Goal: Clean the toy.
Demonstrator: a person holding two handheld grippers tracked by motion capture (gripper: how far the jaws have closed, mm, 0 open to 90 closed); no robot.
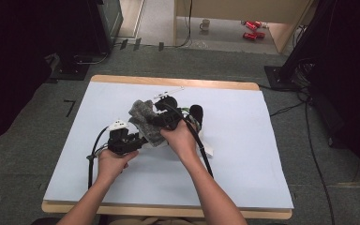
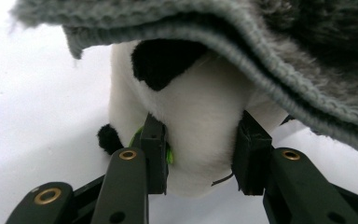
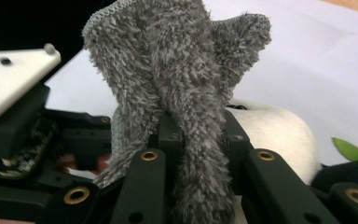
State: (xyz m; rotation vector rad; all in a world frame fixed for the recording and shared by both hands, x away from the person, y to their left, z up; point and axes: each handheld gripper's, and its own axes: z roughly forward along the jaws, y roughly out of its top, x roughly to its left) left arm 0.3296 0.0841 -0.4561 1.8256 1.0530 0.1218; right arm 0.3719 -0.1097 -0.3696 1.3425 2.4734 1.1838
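Observation:
A black-and-white panda plush (image 2: 196, 107) lies at the middle of the table under a grey fuzzy knitted cloth (image 2: 270, 56). My left gripper (image 2: 203, 140) is shut on the plush's white body, one pad pressed into each side. My right gripper (image 3: 198, 126) is shut on a bunched fold of the grey cloth (image 3: 177, 60), which stands up above its jaws with the white plush (image 3: 275, 135) behind it. From above, the left gripper (image 1: 139, 138) meets the bundle from the left. The right gripper (image 1: 155, 118) sits over the grey cloth (image 1: 143, 116). A black part of the plush (image 1: 196, 112) sticks out to the right.
A pale sheet (image 1: 243, 140) covers the wooden table (image 1: 168, 79). A white tag (image 1: 208, 151) lies by the right wrist. Black stands (image 1: 290, 65) flank the table's far corners. Beyond it, a mug (image 1: 205, 24) and red cans (image 1: 252, 29) sit on the floor.

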